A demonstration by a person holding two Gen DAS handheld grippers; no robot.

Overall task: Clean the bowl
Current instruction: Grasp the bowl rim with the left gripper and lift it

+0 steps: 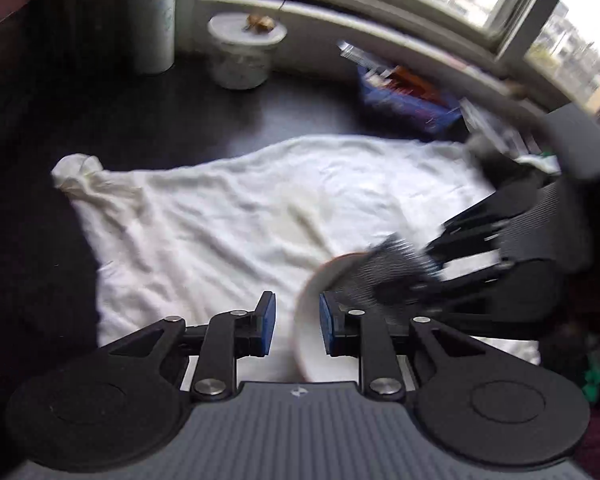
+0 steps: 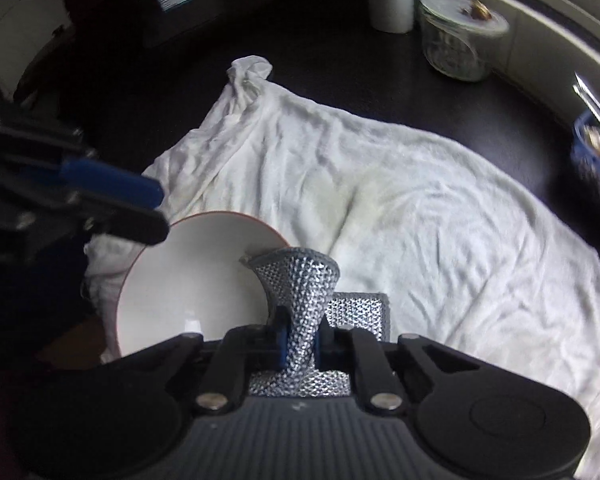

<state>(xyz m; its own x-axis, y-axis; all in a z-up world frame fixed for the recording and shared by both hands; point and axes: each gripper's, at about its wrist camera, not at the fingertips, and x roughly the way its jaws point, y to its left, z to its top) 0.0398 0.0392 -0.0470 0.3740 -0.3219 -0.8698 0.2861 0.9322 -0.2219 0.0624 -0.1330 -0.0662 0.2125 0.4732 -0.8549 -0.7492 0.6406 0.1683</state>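
Between the left claw (image 1: 296, 322) pads the tilted bowl (image 2: 192, 288) rim is clamped; its opening faces the right claw (image 2: 298, 340), pinched on the mesh scrubber (image 2: 300, 280) touching the rim.

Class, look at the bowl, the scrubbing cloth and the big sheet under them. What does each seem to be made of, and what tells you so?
Bowl: probably glazed ceramic; smooth white inside with a glint, thin reddish-brown rim.
Scrubbing cloth: looks like woven metallic mesh; silvery, sparkling, dimpled weave, pinched in the right gripper.
Sheet: soft white fabric, likely cotton; matte, creased, bunched at one corner.
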